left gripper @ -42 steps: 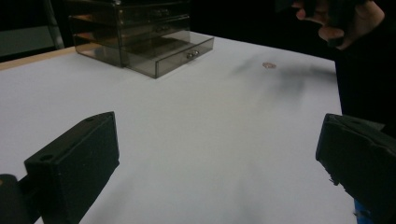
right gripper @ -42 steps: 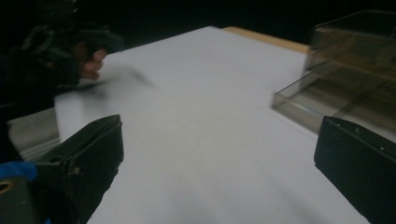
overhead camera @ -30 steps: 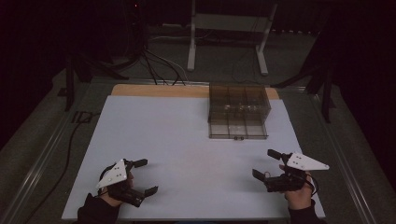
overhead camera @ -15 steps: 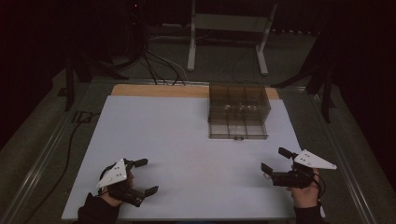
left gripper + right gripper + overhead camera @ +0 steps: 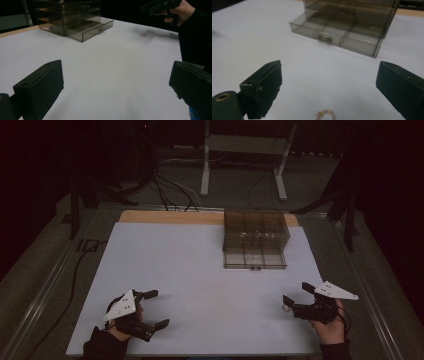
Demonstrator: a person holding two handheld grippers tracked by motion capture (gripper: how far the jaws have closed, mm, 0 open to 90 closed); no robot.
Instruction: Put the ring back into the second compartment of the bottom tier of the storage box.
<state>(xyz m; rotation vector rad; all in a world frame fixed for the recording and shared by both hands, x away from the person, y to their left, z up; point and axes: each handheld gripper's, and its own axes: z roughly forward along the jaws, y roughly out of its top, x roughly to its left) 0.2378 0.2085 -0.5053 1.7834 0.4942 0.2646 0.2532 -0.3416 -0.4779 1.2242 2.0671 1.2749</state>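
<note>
While your right gripper hangs low over the near right part of the white table, its jaws stand wide apart and hold nothing, and the small pinkish ring lies on the sheet just below and between them, close to the bottom edge of the right gripper view and apart from both jaws. From the left gripper view the same ring shows as a tiny reddish spot on the white surface, under your right hand. Your left gripper sits well apart at the near left, its jaws also spread wide and empty, with bare sheet between them. Ahead of you, toward the far right of the table, stands the smoky clear drawer box, and its bottom drawer is pulled out toward you, showing divided compartments and a small metal handle on its front; what lies in the compartments is too dim to tell. Nothing lies on the sheet between the ring and that open drawer. Beyond the table's wooden far edge you see black cables on the floor and a pale metal stand.
</note>
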